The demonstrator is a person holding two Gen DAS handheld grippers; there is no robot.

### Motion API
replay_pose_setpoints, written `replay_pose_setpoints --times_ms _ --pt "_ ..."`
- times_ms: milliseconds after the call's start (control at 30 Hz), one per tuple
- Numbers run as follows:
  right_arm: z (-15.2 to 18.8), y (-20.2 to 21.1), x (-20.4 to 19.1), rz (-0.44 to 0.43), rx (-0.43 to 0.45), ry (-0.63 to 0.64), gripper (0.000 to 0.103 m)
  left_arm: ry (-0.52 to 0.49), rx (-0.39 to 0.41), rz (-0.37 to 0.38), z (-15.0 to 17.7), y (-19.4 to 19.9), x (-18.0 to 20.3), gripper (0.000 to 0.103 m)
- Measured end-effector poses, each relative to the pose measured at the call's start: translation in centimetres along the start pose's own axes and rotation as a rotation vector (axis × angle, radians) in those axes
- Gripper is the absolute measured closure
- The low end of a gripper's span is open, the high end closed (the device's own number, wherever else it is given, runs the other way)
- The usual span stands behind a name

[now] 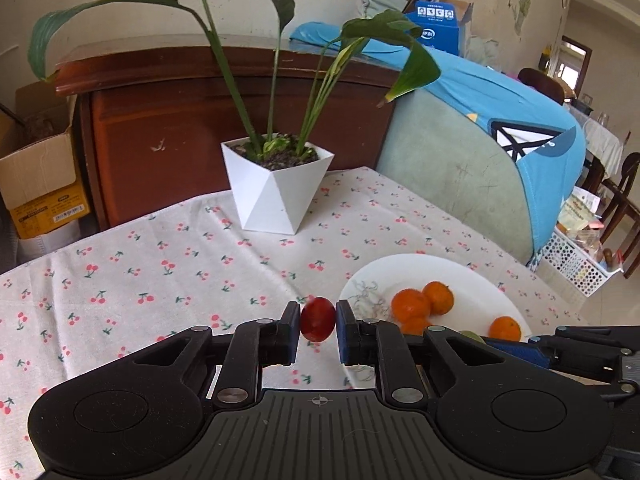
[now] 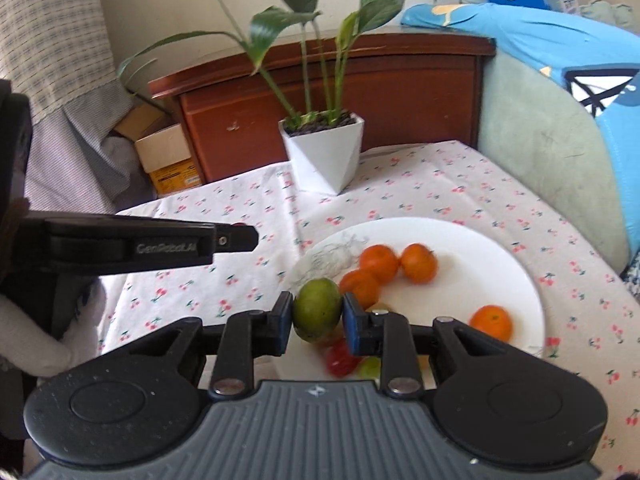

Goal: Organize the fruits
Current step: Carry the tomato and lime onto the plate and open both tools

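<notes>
1. The left gripper (image 1: 318,326) grasps a small dark-red round fruit (image 1: 318,319) above the cherry-print cloth on the bench (image 1: 160,272), just left of the round white plate (image 1: 472,280).
2. The right gripper (image 2: 316,314) clasps a green round fruit (image 2: 317,309) over the plate's near edge.
3. Four small orange mandarins (image 2: 418,263) lie on the plate.

Tablecloth (image 1: 160,264): printed cloth, matt. Plate (image 2: 500,248): glossy white, smooth. Plant pot (image 1: 276,196): smooth white, faceted. Cabinet (image 1: 168,128): varnished wood, scuffed. Box (image 1: 36,168): plain cardboard. Red fruit (image 1: 318,319): shiny skin noted.
</notes>
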State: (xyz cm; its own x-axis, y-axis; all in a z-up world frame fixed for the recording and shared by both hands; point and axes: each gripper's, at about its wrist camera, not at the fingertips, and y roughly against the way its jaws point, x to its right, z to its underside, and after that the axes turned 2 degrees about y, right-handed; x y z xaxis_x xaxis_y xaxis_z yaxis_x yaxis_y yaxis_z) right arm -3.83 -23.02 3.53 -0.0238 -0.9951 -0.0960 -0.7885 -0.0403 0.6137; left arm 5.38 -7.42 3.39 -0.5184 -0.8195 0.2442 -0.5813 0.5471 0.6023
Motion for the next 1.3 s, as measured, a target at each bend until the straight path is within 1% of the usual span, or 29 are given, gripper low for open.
replay_pose_setpoints --times_ms 133,233,367,500,567,667,733,767,800,833,933,1000,1033,1067,1133,1233,1300 --pt "-0.4 0.1 2.5 0.067 0.015 -0.059 0.077 -0.005 0.012 0.065 -0.7 -0.9 2.5 0.086" --pt "-0.3 -0.2 3.4 0.093 0.01 -0.063 0.077 -0.004 0.007 0.093 -0.7 -1.7 4.0 0.086" --pt "0.1 -0.5 4.1 0.096 -0.006 -0.073 0.077 -0.018 -0.006 0.095 -0.5 -2.7 5.3 0.086" --pt "0.5 -0.4 4.5 0.098 -0.014 -0.076 0.077 -0.009 -0.016 0.109 -0.3 -3.3 5.9 0.086" --pt "0.6 -0.4 4.7 0.101 -0.016 -0.089 0.074 -0.012 -0.018 0.107 -0.2 -3.5 6.2 0.086" --pt "0.5 -0.2 5.1 0.099 -0.015 -0.12 0.073 0.002 -0.014 0.113 -0.4 -3.3 6.2 0.083" --pt "0.4 0.0 5.4 0.094 -0.011 -0.146 0.073 0.023 -0.008 0.112 -0.7 -3.0 5.9 0.076" --pt "0.4 0.1 5.5 0.09 -0.01 -0.159 0.071 0.039 -0.002 0.105 -1.0 -2.7 5.6 0.068" --pt "0.3 0.3 5.7 0.087 -0.009 -0.176 0.07 0.052 0.006 0.098 -1.2 -2.5 5.4 0.064" --pt "0.2 0.4 5.8 0.084 -0.006 -0.191 0.068 0.068 0.018 0.091 -1.4 -2.1 5.1 0.062" --pt "-0.1 1.0 6.1 0.076 0.006 -0.231 0.067 0.103 0.045 0.075 -2.1 -1.1 4.3 0.054" --pt "-0.3 1.7 6.3 0.077 0.016 -0.251 0.067 0.135 0.061 0.062 -2.2 -0.3 3.9 0.045" --pt "-0.4 2.0 6.3 0.078 0.02 -0.256 0.066 0.156 0.065 0.055 -2.2 0.1 3.6 0.043" --pt "-0.6 2.2 6.2 0.08 0.022 -0.257 0.063 0.172 0.063 0.051 -2.1 0.4 3.4 0.038" --pt "-0.8 2.7 5.9 0.09 0.014 -0.253 0.059 0.187 0.051 0.039 -1.7 0.9 3.2 0.036" --pt "-0.8 3.2 5.4 0.101 -0.001 -0.254 0.057 0.196 0.024 0.017 -0.8 1.6 3.3 0.033" --pt "-0.6 3.4 5.2 0.111 -0.015 -0.262 0.05 0.205 0.005 -0.001 -0.2 1.9 3.5 0.026"
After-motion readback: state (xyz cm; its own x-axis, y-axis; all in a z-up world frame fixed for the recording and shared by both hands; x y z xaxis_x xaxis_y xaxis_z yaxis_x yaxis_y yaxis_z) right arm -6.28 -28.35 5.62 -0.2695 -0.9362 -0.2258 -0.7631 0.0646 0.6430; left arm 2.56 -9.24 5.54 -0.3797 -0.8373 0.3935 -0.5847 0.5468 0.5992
